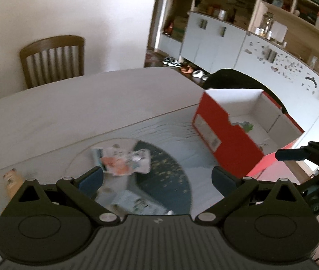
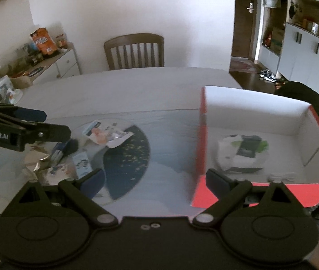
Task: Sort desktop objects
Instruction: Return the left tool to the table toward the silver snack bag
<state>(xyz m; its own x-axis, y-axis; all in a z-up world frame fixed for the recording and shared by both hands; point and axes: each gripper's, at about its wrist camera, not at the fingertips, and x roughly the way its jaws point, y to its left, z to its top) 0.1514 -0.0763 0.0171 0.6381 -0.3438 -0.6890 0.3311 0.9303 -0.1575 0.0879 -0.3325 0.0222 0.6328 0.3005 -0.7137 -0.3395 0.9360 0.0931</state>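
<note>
A red shoebox (image 2: 201, 139) with a white inside stands open on the right of the table; it also shows in the left wrist view (image 1: 227, 132). A white and green packet (image 2: 242, 155) lies in it. A clear round plate (image 2: 134, 139) on the mat holds a crumpled snack packet (image 2: 105, 135), seen also in the left wrist view (image 1: 123, 163). My left gripper (image 1: 157, 180) is open and empty just above that packet. My right gripper (image 2: 155, 182) is open and empty, between the plate and the shoebox.
Small packets (image 2: 81, 163) and a crumpled foil wrapper (image 2: 42, 159) lie left of the plate. A small bottle (image 1: 13, 180) lies at the table's left. A wooden chair (image 2: 134, 51) stands at the far side. A sideboard (image 2: 53, 67) with clutter stands at the left wall.
</note>
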